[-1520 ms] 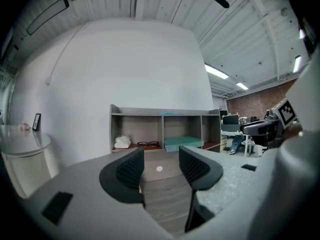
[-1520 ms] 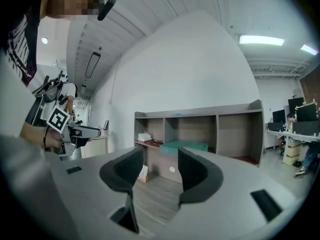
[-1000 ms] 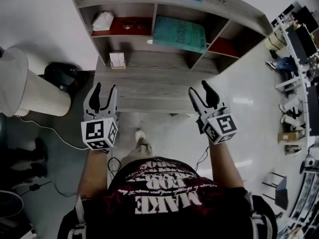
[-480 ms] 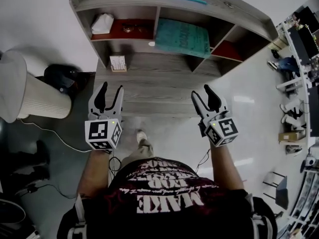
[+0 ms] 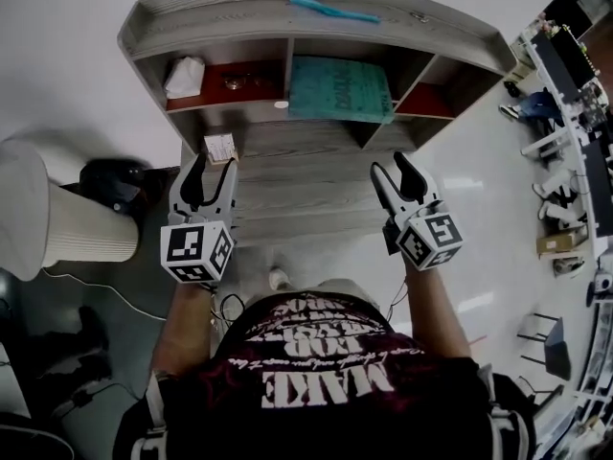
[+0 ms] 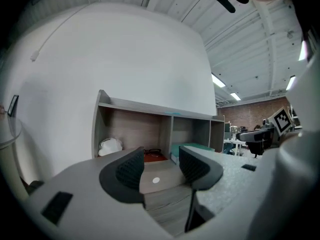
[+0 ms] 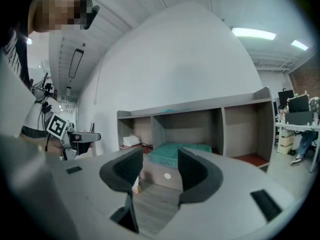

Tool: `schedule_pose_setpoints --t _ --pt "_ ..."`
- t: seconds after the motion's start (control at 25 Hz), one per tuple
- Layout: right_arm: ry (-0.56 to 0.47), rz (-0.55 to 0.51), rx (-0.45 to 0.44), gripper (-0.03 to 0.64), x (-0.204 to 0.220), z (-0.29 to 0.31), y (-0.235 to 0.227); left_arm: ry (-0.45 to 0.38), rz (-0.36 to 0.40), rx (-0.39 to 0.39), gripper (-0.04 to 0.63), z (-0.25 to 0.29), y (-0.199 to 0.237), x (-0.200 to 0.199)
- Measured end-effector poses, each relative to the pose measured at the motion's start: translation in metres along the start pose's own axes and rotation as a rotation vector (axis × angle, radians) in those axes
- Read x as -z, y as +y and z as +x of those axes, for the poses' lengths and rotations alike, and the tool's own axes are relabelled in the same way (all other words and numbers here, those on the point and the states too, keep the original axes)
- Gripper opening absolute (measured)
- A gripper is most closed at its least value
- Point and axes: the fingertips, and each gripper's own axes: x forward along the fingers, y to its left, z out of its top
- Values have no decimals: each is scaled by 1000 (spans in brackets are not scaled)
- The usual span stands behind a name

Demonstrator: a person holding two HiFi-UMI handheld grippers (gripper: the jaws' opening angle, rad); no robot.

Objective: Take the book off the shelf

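Head view: one shelf [image 5: 316, 17] with three compartments stands on the table [image 5: 297, 185]. The single teal book [image 5: 340, 89] lies in the middle compartment, its front open. The left hand-held gripper [image 5: 213, 166] and the right hand-held gripper [image 5: 391, 166] hover over the table, well short of the book. One small box [image 5: 219, 148] sits just ahead of the left one. Left gripper view: jaws wide, nothing between. Right gripper view: jaws wide, empty, book far ahead.

Teal book [image 5: 340, 89] in grey shelf [image 5: 230, 15]
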Motion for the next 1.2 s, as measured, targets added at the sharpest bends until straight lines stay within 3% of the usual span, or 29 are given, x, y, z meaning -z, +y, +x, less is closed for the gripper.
schedule_pose_setpoints --t 0.24,0.68,1.2 --pt "-8 16 50 218 -3 -1 -14 26 -47 52 209 18 -8 8" --pt "19 96 86 215 8 24 -55 65 -142 76 209 65 -8 14" --pt "52 148 71 219 18 87 -116 136 -139 99 209 143 -22 29"
